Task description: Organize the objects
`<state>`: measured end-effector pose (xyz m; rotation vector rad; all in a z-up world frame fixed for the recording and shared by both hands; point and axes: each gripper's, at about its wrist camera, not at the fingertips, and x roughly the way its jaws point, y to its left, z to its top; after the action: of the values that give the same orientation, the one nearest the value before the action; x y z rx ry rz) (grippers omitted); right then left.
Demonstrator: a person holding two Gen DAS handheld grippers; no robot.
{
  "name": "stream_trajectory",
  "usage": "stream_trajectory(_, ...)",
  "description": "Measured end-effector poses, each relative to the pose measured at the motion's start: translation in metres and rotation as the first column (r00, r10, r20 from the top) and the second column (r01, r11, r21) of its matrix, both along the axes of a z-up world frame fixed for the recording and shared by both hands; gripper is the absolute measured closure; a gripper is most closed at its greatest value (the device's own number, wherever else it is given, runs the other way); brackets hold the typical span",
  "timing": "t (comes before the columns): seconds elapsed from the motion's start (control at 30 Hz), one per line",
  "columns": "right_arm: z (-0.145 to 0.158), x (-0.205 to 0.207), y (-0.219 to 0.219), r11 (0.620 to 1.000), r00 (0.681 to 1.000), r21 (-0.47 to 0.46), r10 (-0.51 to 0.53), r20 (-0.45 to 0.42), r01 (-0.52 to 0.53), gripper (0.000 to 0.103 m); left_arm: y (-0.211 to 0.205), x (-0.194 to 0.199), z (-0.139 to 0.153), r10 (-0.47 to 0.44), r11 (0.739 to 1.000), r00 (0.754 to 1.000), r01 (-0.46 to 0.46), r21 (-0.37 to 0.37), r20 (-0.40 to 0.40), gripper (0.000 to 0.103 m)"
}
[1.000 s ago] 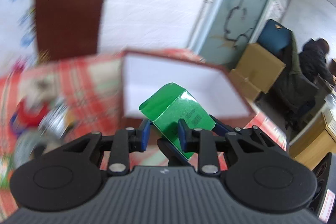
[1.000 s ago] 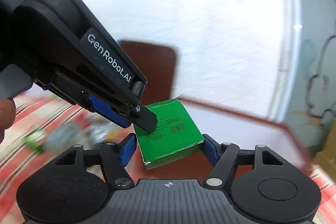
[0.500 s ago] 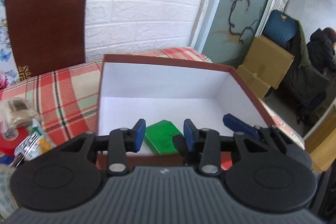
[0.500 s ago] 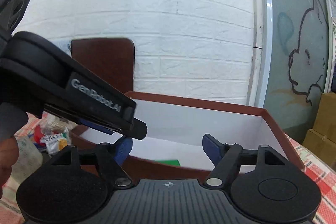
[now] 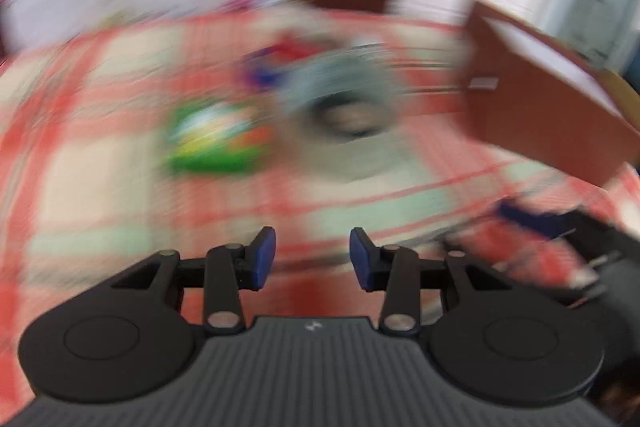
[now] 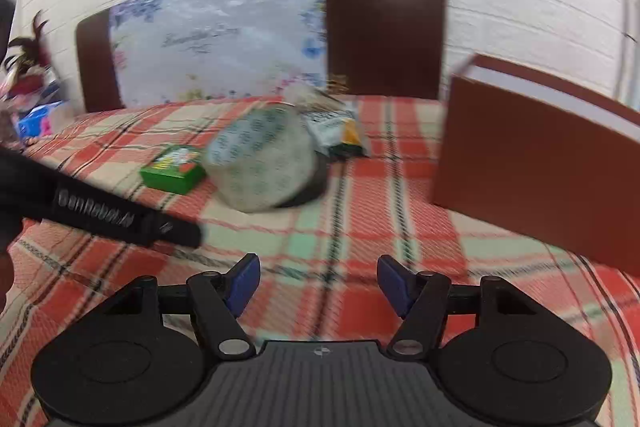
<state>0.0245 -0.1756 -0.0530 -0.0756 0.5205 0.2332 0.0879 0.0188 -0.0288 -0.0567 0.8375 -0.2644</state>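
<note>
My left gripper (image 5: 312, 257) is open and empty above the checked tablecloth; its view is blurred. My right gripper (image 6: 319, 283) is open and empty, low over the cloth. A big roll of clear tape (image 6: 262, 159) lies ahead of it, also in the left wrist view (image 5: 344, 111). A small green box (image 6: 173, 169) lies left of the tape, also blurred in the left view (image 5: 216, 135). A snack packet (image 6: 334, 129) lies behind the tape. The brown box with white inside (image 6: 536, 163) stands at the right, also in the left view (image 5: 544, 107). The left gripper's body (image 6: 100, 215) crosses the right view.
Two brown chair backs (image 6: 384, 31) stand behind the table against a white brick wall, one draped with a flowered cloth (image 6: 216, 39). Small colourful items (image 6: 36, 115) sit at the far left. More blurred items (image 5: 276, 63) lie behind the tape.
The green box was let go into the brown box. Both grippers have swung left, away from the box, and now face the items on the cloth. Both are empty.
</note>
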Motion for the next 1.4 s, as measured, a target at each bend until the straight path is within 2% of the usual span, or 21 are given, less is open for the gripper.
stream_trajectory(0.1, 0.013, 0.027, 0.006, 1.000, 0.999, 0.012, -0.019, 0.026, 0.019, 0.040, 0.043, 0.000, -0.006, 0.091, 0.995, 0.995, -0.089, -0.038, 0.041, 0.064)
stream_trajectory(0.2, 0.023, 0.057, 0.003, 0.994, 0.999, 0.106, -0.040, 0.006, 0.039, 0.037, 0.060, 0.001, -0.009, 0.115, 0.985, 0.993, -0.110, -0.133, 0.027, 0.066)
stream_trajectory(0.23, 0.025, 0.064, 0.004, 0.991, 0.999, 0.126, -0.053, -0.005, 0.053, 0.040, 0.061, 0.001, -0.009, 0.121, 0.983, 0.992, -0.116, -0.145, 0.025, 0.066)
stream_trajectory(0.3, 0.023, 0.081, 0.007, 0.991, 0.996, 0.108, -0.068, -0.062, 0.074, 0.055, 0.055, 0.000, -0.010, 0.122, 0.984, 0.992, -0.116, -0.134, 0.034, 0.066)
stream_trajectory(0.33, 0.020, 0.090, 0.006, 0.990, 0.991, 0.120, -0.060, -0.119, 0.074, 0.071, 0.052, 0.000, -0.010, 0.119, 0.986, 0.992, -0.113, -0.122, 0.042, 0.066)
stream_trajectory(0.4, 0.020, 0.095, 0.000, 0.980, 0.984, 0.177, -0.061, -0.166, 0.091, 0.081, 0.050, -0.006, -0.013, 0.104, 0.990, 0.993, -0.098, -0.103, 0.054, 0.066)
stream_trajectory(0.43, 0.022, 0.092, -0.003, 0.980, 0.983, 0.177, -0.064, -0.172, 0.095, 0.092, 0.052, -0.008, -0.013, 0.097, 0.990, 0.994, -0.090, -0.107, 0.055, 0.065)
stream_trajectory(0.53, 0.027, 0.072, -0.019, 0.970, 0.976, 0.221, -0.058, -0.212, 0.105, 0.092, 0.054, -0.012, -0.009, 0.071, 0.988, 0.997, -0.065, -0.142, 0.036, 0.065)
stream_trajectory(0.6, 0.029, 0.054, -0.027, 0.972, 0.969, 0.201, -0.068, -0.237, 0.118, 0.094, 0.050, -0.021, -0.001, 0.024, 0.982, 0.999, -0.016, -0.186, 0.044, 0.065)
stream_trajectory(0.67, 0.032, 0.034, -0.033, 0.980, 0.968, 0.170, -0.059, -0.243, 0.102, 0.091, 0.041, -0.030, 0.011, -0.027, 0.976, 0.997, 0.042, -0.212, 0.074, 0.065)
stream_trajectory(0.73, 0.031, 0.020, -0.035, 0.989, 0.968, 0.119, -0.062, -0.242, 0.093, 0.089, 0.028, -0.039, 0.022, -0.081, 0.966, 0.991, 0.104, -0.238, 0.104, 0.054)
stream_trajectory(0.8, 0.032, 0.007, -0.037, 0.990, 0.976, 0.096, -0.087, -0.199, 0.108, 0.073, 0.015, -0.041, 0.029, -0.119, 0.955, 0.987, 0.143, -0.259, 0.107, 0.048)
stream_trajectory(0.87, 0.035, -0.010, -0.040, 0.991, 0.990, 0.101, -0.080, -0.114, 0.092, 0.032, -0.001, -0.042, 0.032, -0.156, 0.950, 0.982, 0.179, -0.256, 0.109, 0.045)
stream_trajectory(0.93, 0.031, -0.027, -0.037, 0.996, 0.997, 0.061, -0.059, -0.043, 0.061, 0.015, -0.017, -0.042, 0.031, -0.172, 0.958, 0.980, 0.190, -0.215, 0.097, 0.045)
stream_trajectory(1.03, 0.014, -0.040, -0.028, 1.000, 1.000, -0.015, 0.002, -0.018, -0.002, 0.015, -0.034, -0.035, 0.022, -0.181, 0.968, 0.983, 0.186, -0.166, 0.046, 0.047)
stream_trajectory(1.07, 0.011, -0.043, -0.027, 1.000, 1.000, -0.007, 0.016, 0.015, -0.016, 0.011, -0.038, -0.031, 0.019, -0.180, 0.971, 0.984, 0.180, -0.159, 0.020, 0.048)
stream_trajectory(1.13, 0.006, -0.036, -0.017, 0.997, 0.998, -0.051, 0.057, 0.012, -0.057, 0.010, -0.048, -0.021, 0.012, -0.182, 0.974, 0.983, 0.175, -0.146, -0.035, 0.060)
stream_trajectory(1.17, 0.003, -0.030, -0.011, 0.993, 0.997, -0.088, 0.076, -0.005, -0.076, 0.012, -0.052, -0.016, 0.008, -0.178, 0.976, 0.982, 0.168, -0.142, -0.067, 0.062)
stream_trajectory(1.23, 0.002, -0.025, -0.005, 0.989, 0.994, -0.100, 0.112, 0.001, -0.111, 0.012, -0.057, -0.009, 0.002, -0.166, 0.978, 0.979, 0.149, -0.144, -0.114, 0.067)
stream_trajectory(1.37, -0.012, -0.004, 0.002, 0.983, 0.991, -0.133, 0.123, -0.054, -0.129, 0.016, -0.064, -0.006, 0.002, -0.162, 0.983, 0.980, 0.149, -0.108, -0.119, 0.078)
stream_trajectory(1.4, -0.013, 0.001, 0.000, 0.985, 0.991, -0.117, 0.121, -0.057, -0.127, 0.016, -0.067, -0.007, 0.004, -0.162, 0.984, 0.980, 0.152, -0.090, -0.119, 0.079)
